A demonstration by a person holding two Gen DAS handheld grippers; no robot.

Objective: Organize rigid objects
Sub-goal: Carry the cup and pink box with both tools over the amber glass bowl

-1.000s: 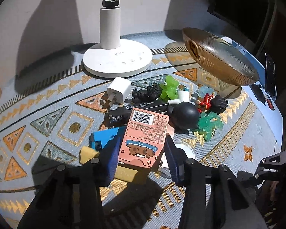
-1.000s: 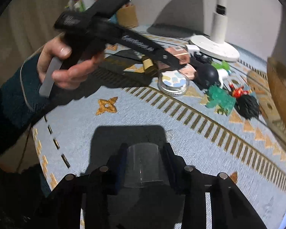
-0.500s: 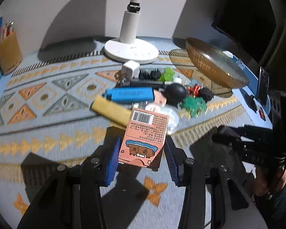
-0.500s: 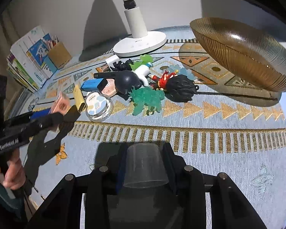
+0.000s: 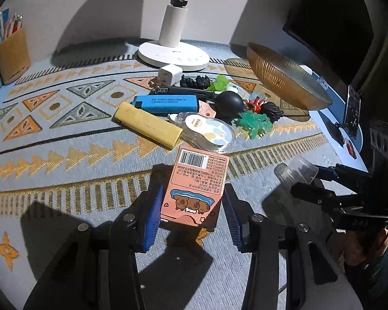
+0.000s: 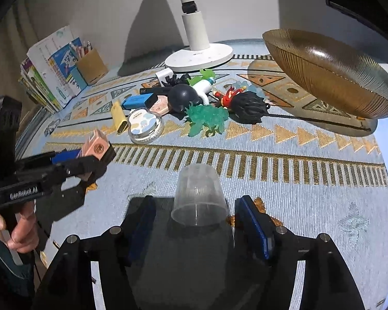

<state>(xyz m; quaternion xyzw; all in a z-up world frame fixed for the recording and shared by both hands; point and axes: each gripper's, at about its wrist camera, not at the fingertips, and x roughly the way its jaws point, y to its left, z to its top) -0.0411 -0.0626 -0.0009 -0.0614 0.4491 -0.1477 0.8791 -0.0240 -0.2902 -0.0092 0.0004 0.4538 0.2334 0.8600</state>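
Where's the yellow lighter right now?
In the left wrist view the yellow lighter lies on the patterned mat, left of the round clear case and just in front of the blue lighter.

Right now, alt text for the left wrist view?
The left gripper holds a pink barcoded box above a patterned mat. Beyond lie a yellow lighter, a blue lighter, toys and an amber glass bowl.

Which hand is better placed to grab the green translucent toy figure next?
Right, probably. The right tongs are open around the clear plastic cup, and the green translucent toy figure lies straight ahead. The left tongs are shut on the pink cardboard box.
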